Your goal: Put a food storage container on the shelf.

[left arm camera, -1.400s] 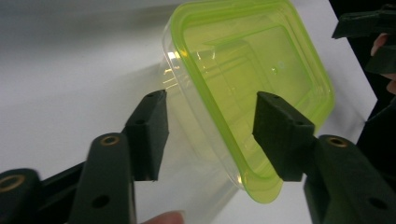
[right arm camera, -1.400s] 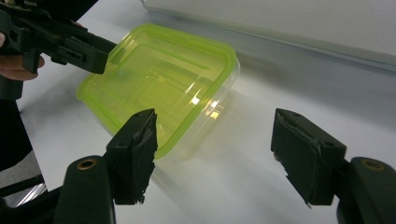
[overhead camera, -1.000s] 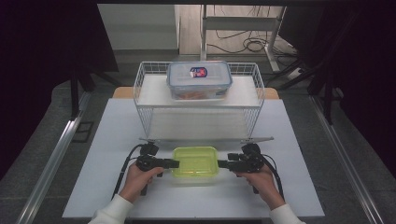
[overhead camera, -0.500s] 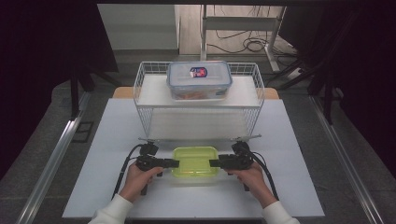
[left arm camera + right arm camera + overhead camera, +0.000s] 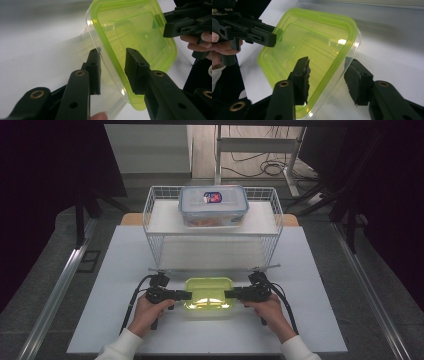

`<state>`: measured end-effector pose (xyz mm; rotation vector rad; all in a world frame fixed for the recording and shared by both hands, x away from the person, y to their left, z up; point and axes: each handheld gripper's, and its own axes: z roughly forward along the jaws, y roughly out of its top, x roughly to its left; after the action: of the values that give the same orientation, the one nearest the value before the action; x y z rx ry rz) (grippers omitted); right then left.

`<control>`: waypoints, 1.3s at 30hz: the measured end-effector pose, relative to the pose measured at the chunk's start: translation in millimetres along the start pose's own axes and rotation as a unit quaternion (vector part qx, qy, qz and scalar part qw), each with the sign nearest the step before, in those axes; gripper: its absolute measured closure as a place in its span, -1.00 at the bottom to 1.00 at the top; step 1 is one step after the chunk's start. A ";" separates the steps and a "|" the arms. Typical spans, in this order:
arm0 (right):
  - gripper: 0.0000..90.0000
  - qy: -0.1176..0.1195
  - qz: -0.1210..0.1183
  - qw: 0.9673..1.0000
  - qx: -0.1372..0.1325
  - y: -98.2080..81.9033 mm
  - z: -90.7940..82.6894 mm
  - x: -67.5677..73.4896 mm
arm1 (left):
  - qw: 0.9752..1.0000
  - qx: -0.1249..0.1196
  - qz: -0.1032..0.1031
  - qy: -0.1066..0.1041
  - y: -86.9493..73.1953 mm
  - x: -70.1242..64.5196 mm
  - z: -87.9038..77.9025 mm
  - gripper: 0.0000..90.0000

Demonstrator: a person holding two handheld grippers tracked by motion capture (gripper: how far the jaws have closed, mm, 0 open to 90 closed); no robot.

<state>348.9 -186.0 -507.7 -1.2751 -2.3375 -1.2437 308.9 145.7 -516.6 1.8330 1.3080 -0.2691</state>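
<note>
tabletop of matte white board (image 5: 125,270) carried everything, smooth and flat. toward its far edge stood a white wire basket with a thin open grid (image 5: 150,227), and on the pale shelf inside it rested a clear rectangular plastic box with a blue-edged lid and a small red and blue label (image 5: 213,205), something orange showing through its wall.

near the front edge sat the small clear plastic container with rounded corners and a glossy lime-green lid (image 5: 209,292), flat on the board between the two hands and well apart from the basket. its lid had a stepped, recessed centre and a raised rim; the body under it was thin and see-through.

left gripper (image 5: 112,66), black and blocky with brass pins at the joints, straddled one short end of the container, one pad over the lid rim and one beside the clear wall; whether the pads pressed i could not tell.

right gripper (image 5: 328,75) straddled the opposite end the same way, its jaws having just been closing, a gap visible at the outer ribbed pad (image 5: 357,82).
</note>
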 end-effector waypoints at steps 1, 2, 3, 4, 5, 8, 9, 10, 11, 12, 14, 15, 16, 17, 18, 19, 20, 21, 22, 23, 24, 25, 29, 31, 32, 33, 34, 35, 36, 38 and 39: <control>0.41 -0.004 -0.004 1.000 0.001 -0.4 -0.6 0.0 | 1.000 0.000 0.002 0.002 -0.4 -0.4 -0.2 0.49; 0.42 -0.004 -0.004 1.000 0.002 -0.9 -1.0 -0.1 | 1.000 -0.001 0.003 0.002 -0.8 -0.8 -0.3 0.49; 0.43 -0.004 -0.005 1.000 0.001 -1.2 -1.0 0.0 | 1.000 0.000 0.006 0.003 -0.9 -0.9 -0.6 0.49; 0.43 -0.004 -0.006 1.000 0.001 -1.4 -1.1 0.3 | 1.000 -0.002 0.004 0.003 -1.4 -1.6 -0.5 0.49; 0.44 -0.005 -0.006 1.000 0.001 -1.4 -1.3 0.8 | 1.000 -0.003 0.004 0.003 -1.8 -2.0 -0.7 0.49; 0.46 -0.004 -0.004 1.000 0.000 -2.2 -1.9 1.6 | 1.000 -0.002 0.011 0.004 -3.2 -2.6 -1.7 0.50; 0.47 -0.003 -0.003 1.000 -0.001 -2.5 -1.9 1.8 | 1.000 -0.003 0.010 0.003 -3.7 -2.9 -1.9 0.50; 0.48 -0.003 -0.002 1.000 -0.002 -2.9 -2.0 1.8 | 1.000 -0.003 0.011 0.002 -4.1 -3.0 -2.3 0.51; 0.49 -0.002 -0.001 1.000 -0.002 -3.2 -2.3 1.8 | 1.000 -0.003 0.011 0.001 -4.6 -2.8 -3.0 0.52; 0.51 -0.001 -0.001 1.000 -0.003 -3.5 -2.7 2.0 | 1.000 -0.006 0.007 -0.004 -5.6 -2.3 -3.4 0.54; 0.52 0.000 0.000 1.000 -0.004 -3.8 -3.4 2.4 | 1.000 -0.007 0.007 -0.008 -6.5 -1.4 -4.0 0.57; 0.55 0.001 0.000 1.000 -0.006 -4.6 -4.6 3.0 | 1.000 -0.008 0.010 -0.008 -7.6 -2.3 -4.8 0.58; 0.55 0.000 0.000 1.000 -0.006 -4.9 -5.1 3.6 | 1.000 -0.008 0.010 -0.008 -7.6 -2.3 -4.8 0.58; 0.56 -0.001 -0.003 1.000 -0.007 -5.4 -5.3 4.2 | 1.000 -0.009 0.016 -0.003 -8.5 -4.7 -5.5 0.58; 0.56 -0.002 -0.003 1.000 -0.008 -6.1 -6.0 5.4 | 1.000 -0.009 0.016 -0.003 -8.5 -4.7 -5.5 0.58; 0.57 -0.003 -0.006 1.000 -0.009 -6.7 -6.5 6.3 | 1.000 -0.010 0.020 -0.001 -9.6 -6.3 -6.1 0.59; 0.57 -0.004 -0.006 1.000 -0.009 -7.3 -6.9 7.1 | 1.000 -0.011 0.023 0.001 -10.4 -7.2 -6.4 0.59; 0.58 -0.005 -0.006 1.000 -0.010 -8.2 -7.6 8.2 | 1.000 -0.012 0.026 0.002 -11.3 -7.9 -6.8 0.59; 0.59 -0.006 -0.007 1.000 -0.011 -9.1 -8.1 9.1 | 1.000 -0.012 0.026 0.002 -11.3 -7.9 -6.8 0.60; 0.59 -0.006 -0.008 1.000 -0.012 -9.8 -8.9 10.0 | 0.999 -0.016 0.031 0.005 -13.2 -9.9 -7.4 0.61; 0.60 -0.006 -0.009 1.000 -0.013 -10.9 -9.9 10.7 | 0.999 -0.016 0.031 0.005 -13.2 -9.9 -7.4 0.61; 0.61 -0.004 -0.007 1.000 -0.015 -11.6 -10.4 11.0 | 0.999 -0.021 0.034 0.005 -14.7 -10.8 -7.6 0.61; 0.64 0.004 -0.003 1.000 -0.021 -14.7 -12.8 10.7 | 0.999 -0.028 0.038 0.005 -17.2 -12.3 -8.0 0.63; 0.66 0.003 -0.003 1.000 -0.024 -15.6 -13.6 11.3 | 0.999 -0.030 0.042 0.006 -18.1 -13.5 -8.5 0.64; 0.66 0.003 -0.003 1.000 -0.024 -15.6 -13.6 11.3 | 0.999 -0.030 0.042 0.006 -18.1 -13.5 -8.5 0.65; 0.69 0.002 -0.003 1.000 -0.029 -16.3 -15.2 11.5 | 0.998 -0.035 0.047 0.008 -19.1 -15.4 -8.8 0.66; 0.69 0.002 -0.003 1.000 -0.029 -16.3 -15.2 11.5 | 0.998 -0.035 0.047 0.008 -19.1 -15.4 -8.8 0.68; 0.74 0.003 0.000 0.999 -0.037 -16.6 -17.3 11.3 | 0.998 -0.040 0.051 0.010 -19.7 -17.2 -9.4 0.70; 0.76 0.004 0.000 0.999 -0.040 -16.8 -18.3 10.7 | 0.998 -0.041 0.053 0.011 -19.9 -17.8 -9.4 0.72; 0.77 0.007 0.001 0.999 -0.041 -17.3 -19.7 10.3 | 0.998 -0.042 0.056 0.011 -20.3 -18.0 -9.1 0.73; 0.77 0.006 -0.002 0.999 -0.042 -17.6 -19.8 10.5 | 0.997 -0.042 0.060 0.012 -20.4 -18.1 -9.2 0.74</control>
<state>325.0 -199.5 -500.1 -1.2846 -2.3031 -1.3598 281.1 142.1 -510.4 1.8396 1.2021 -0.1249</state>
